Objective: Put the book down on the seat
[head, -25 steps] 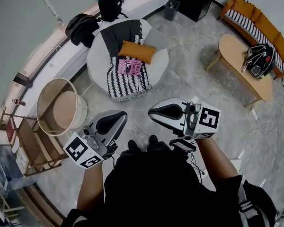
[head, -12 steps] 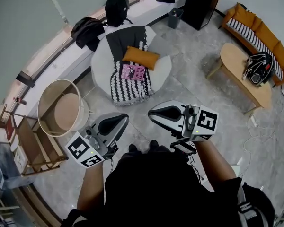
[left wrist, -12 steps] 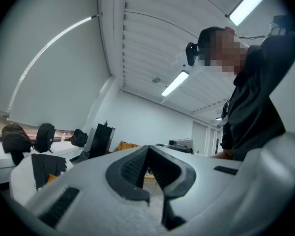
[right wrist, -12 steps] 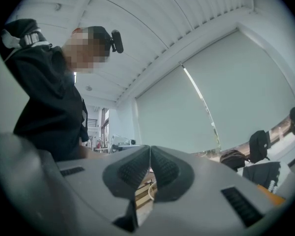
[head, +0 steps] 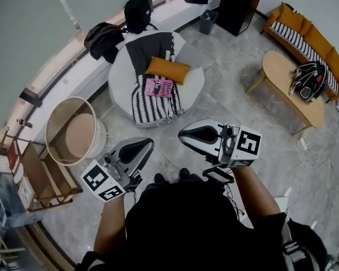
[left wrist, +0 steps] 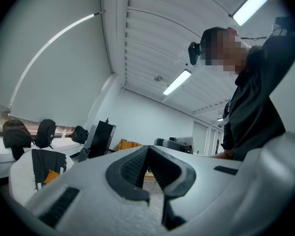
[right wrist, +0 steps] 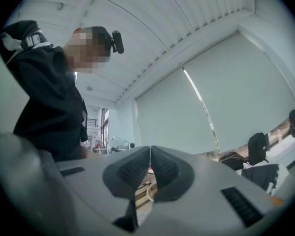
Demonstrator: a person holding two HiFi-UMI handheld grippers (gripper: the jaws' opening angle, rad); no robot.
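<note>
A pink book (head: 159, 87) lies flat on the striped throw over the round white seat (head: 191, 77), just below an orange cushion (head: 167, 68). Both grippers hover over the floor near my body, well short of the seat. The left gripper (head: 142, 146) is shut and holds nothing; its pads meet in the left gripper view (left wrist: 147, 150). The right gripper (head: 184, 135) is likewise shut and empty, jaws pressed together in the right gripper view (right wrist: 150, 150). The seat (left wrist: 22, 171) shows low at the left of the left gripper view; the book is hidden there.
A round basket table (head: 73, 130) stands left of the seat, a wooden rack (head: 38, 176) beyond it. Two black bags (head: 104, 38) sit on the ledge behind. A wooden coffee table (head: 282, 75) and an orange sofa (head: 311, 30) are at the right. Cables (head: 305, 151) lie on the floor.
The view has shifted slightly, so the seat and book sit a little higher and to the right. Both grippers stay shut and have barely moved. The book has not moved on the seat.
</note>
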